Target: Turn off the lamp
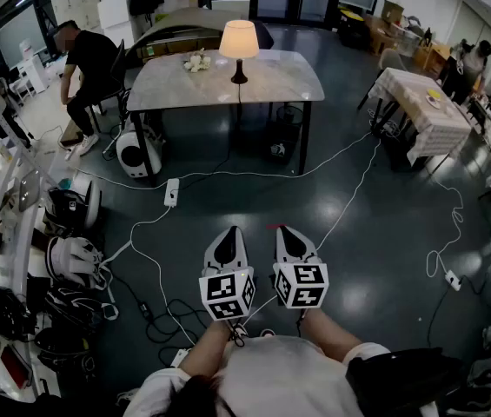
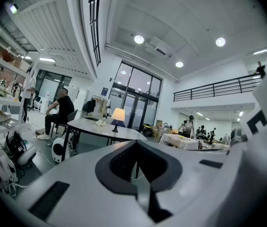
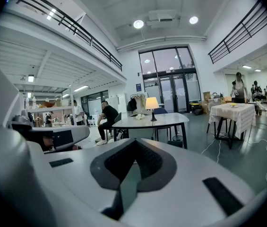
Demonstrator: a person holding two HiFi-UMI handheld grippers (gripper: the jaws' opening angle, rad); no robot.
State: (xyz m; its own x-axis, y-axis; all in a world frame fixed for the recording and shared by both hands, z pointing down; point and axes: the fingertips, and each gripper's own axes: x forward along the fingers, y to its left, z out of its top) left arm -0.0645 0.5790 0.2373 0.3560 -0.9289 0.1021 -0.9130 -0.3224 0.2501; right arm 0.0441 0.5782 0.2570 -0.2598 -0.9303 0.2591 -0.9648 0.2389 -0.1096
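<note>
Cream-shaded lamp sits lit on the grey table, well apart from both grippers. The left gripper & right gripper are clenched on nothing, side by side near the body. Step in hand looks like the approach: walk up w/ feet clear of the white cables and find the switch, too small to see from here. Head view shows cables & power strip on the floor. The gripper views miss those but give the glowing shade side-on.
</note>
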